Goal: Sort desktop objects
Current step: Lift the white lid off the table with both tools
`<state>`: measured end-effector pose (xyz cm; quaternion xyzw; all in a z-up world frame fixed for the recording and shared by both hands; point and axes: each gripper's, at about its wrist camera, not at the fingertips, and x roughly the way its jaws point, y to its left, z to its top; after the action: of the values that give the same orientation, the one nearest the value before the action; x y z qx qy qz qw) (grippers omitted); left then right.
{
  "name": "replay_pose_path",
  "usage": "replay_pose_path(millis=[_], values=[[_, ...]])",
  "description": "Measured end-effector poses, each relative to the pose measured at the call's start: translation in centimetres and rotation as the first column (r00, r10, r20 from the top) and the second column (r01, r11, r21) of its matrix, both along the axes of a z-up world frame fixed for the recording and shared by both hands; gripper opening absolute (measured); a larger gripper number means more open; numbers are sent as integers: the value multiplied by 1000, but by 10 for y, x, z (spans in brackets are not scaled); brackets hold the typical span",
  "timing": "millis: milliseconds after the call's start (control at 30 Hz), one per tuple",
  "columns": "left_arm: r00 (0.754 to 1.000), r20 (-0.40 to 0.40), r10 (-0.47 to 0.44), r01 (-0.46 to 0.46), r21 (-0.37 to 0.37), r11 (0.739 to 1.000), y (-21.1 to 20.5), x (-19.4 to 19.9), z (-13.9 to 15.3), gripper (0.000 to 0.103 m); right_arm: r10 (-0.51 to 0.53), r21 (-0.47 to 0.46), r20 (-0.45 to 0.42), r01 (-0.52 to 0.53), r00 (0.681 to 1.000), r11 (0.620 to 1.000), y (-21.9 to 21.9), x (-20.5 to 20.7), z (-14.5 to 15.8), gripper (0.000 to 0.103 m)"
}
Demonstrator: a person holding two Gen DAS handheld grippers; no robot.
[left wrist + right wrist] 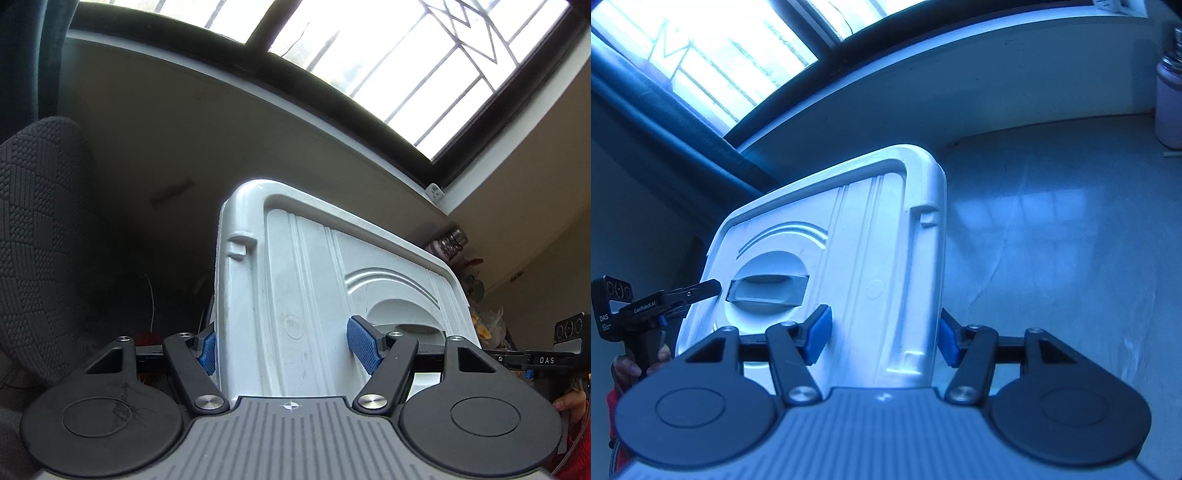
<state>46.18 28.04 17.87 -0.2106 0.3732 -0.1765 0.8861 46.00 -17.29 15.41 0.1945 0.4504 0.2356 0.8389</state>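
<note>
white plastic lid [295, 288], tilted, pinched at opposite edges by left tongs [286, 349] and right tongs [882, 338]. could slip or twist free on smooth plastic if either grip eases.

Count so far: 1 white lid [314, 280], 2 tongs.
Plus 1 pink bottle [1168, 107], 1 window [388, 55], 1 worktop [1052, 240].
</note>
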Motion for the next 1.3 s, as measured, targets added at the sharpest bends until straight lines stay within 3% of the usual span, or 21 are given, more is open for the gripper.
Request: replay_pose_path(millis=[567,1067,1300], values=[[999,30,-23,23,11,1000,-52,-147,-10,70,-54,40,45,52,998,998,-54,-150,-5,60],[999,24,26,-26,4,1000,-139,-347,-44,70,-32,31,43,30,999,999,-120,-309,-27,60],[999,26,35,-36,18,999,-166,-411,-50,70,-37,55,38,35,999,998,-141,-358,-33,60]])
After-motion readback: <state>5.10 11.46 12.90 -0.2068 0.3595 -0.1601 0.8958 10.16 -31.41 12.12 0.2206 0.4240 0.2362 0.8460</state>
